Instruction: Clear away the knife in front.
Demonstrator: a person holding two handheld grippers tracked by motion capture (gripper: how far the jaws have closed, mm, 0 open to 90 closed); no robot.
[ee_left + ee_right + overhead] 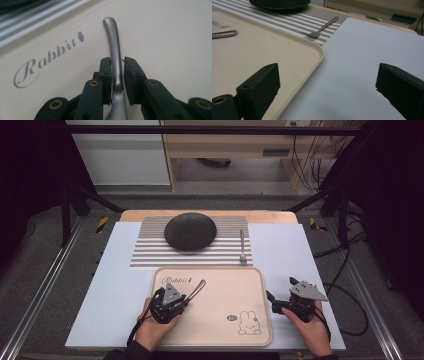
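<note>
Spoon handle (113,47): grey metal, lying on the beige tray (250,280), near its left side. Left gripper (187,301) pinches it between narrow jaws, though the right pad may stand a hair off. Right gripper (277,290) spread wide, empty, over the white board (367,57). Handling: seat both pads squarely before lifting. Tray lettering: "Rabbit".

A black metal frame (70,205) of slanted struts stands around the pale grey-blue bench (280,250). Grey carpeted floor (45,270) lies on both sides, with yellow-black hazard tape (102,224) near the struts. Behind stand a white cabinet panel (120,155) and light wooden furniture (225,145); black cables (345,245) trail at right.
</note>
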